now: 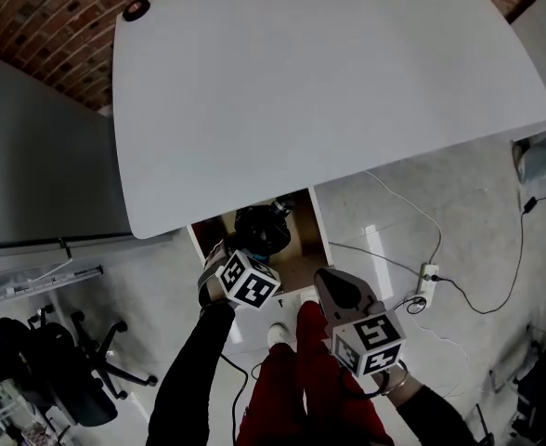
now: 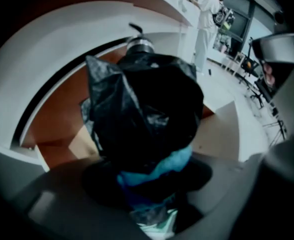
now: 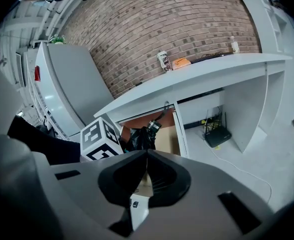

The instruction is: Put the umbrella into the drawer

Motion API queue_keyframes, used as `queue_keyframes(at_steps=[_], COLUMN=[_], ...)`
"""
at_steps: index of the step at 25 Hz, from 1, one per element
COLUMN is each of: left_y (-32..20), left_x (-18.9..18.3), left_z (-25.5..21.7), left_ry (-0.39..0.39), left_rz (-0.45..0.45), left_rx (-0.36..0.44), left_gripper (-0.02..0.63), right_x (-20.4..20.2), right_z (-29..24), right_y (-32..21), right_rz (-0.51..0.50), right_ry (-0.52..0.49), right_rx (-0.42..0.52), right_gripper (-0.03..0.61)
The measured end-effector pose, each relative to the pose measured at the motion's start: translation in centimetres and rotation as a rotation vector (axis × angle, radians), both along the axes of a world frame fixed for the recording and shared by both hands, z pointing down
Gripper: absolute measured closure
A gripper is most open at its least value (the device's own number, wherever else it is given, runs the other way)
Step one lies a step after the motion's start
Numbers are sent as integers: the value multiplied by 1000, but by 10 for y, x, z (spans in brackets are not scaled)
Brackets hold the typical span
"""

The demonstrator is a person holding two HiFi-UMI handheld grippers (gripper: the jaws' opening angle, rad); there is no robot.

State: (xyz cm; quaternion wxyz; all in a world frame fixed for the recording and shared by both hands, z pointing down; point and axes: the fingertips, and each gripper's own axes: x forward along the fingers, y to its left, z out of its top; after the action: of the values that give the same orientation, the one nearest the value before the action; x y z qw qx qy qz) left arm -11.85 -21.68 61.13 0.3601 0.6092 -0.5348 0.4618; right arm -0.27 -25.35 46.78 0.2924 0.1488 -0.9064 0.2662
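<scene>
1. Where our left tool (image 2: 149,184) points steeply down over the open drawer, it is clamped wide round the black, folded fabric umbrella (image 2: 142,114), gripping it at the blue band near its closer end.
2. The umbrella reaches out ahead of that tool, with its silver-collared end farthest from us, toward the drawer's back.
3. In the head view the umbrella (image 1: 262,229) lies within the outline of the white-sided, wood-lined drawer (image 1: 318,223), just beyond the left tool (image 1: 228,254). We cannot tell whether it touches the drawer's bottom.
4. Our right tool (image 3: 146,169) has its jaws pressed together on nothing. It hangs (image 1: 333,286) near the drawer's front right corner, apart from the umbrella.
5. The broad white tabletop (image 1: 329,82) overhangs the drawer's rear, so only the front stretch is open from above. White walls close it on both sides, and bare wood shows to the umbrella's right.
6. The pale floor (image 1: 477,240) to the right lies open, crossed by thin cables (image 1: 482,309) running to a white power strip (image 1: 428,274). A black office chair (image 1: 78,360) stands well to the left, and our red-trousered legs (image 1: 301,379) are just behind the drawer's front.
</scene>
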Motion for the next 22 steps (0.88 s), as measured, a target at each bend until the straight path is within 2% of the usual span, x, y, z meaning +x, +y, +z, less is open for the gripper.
queue_keyframes(at_steps=[4,12,22], left_y=[-2,-1,-6], left_x=[-3,-9,-15], left_z=[21,54,79], left_ry=[19,32,24], left_rz=[-28,-71,-92], left_rx=[-42,-113,-163], left_gripper=[347,345,344], right_x=[-3,-5,-11], right_z=[8,28,44], right_y=[2,-2,2], right_rz=[-15,-25,-46], right_ry=[22,34,58], right_rx=[-27,-18,-52], right_gripper=[568,568,568])
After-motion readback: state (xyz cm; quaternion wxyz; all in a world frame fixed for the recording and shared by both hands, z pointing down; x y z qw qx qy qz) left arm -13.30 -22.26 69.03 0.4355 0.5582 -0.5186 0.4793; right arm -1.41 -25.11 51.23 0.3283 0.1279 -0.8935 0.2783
